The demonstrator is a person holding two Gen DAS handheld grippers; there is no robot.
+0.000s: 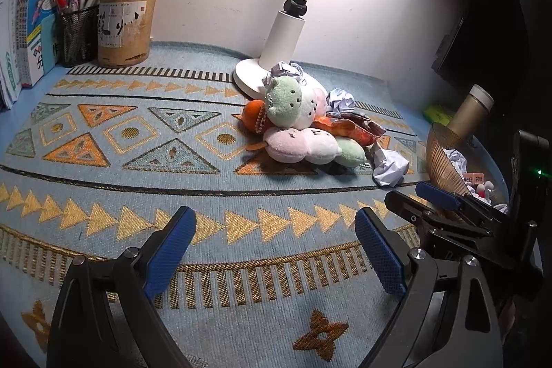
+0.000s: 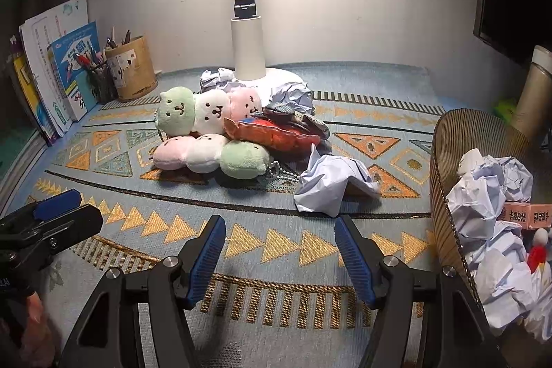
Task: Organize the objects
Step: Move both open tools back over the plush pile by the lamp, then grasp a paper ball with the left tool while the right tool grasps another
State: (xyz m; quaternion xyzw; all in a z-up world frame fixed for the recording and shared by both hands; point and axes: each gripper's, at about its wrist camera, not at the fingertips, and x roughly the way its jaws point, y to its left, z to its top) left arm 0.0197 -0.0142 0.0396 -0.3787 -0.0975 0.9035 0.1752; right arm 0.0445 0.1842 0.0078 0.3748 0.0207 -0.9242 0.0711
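A pile lies mid-table on the patterned mat: two three-ball plush toys [image 2: 207, 133] [image 1: 300, 126], an orange snack wrapper [image 2: 272, 135] [image 1: 348, 126], an orange fruit [image 1: 253, 118] and crumpled paper balls [image 2: 331, 183] [image 1: 390, 166]. My left gripper [image 1: 276, 247] is open and empty, low over the mat, short of the pile. My right gripper [image 2: 279, 250] is open and empty, just short of the nearest paper ball. Each gripper shows at the edge of the other view.
A ribbed brown bin [image 2: 459, 140] [image 1: 441, 161] at right holds crumpled paper and small boxes. A white lamp [image 2: 246, 50] [image 1: 279, 57] stands behind the pile. Pen holders [image 1: 126, 26] and books [image 1: 45, 19] stand back left. A gold flask [image 1: 472, 111] stands at right.
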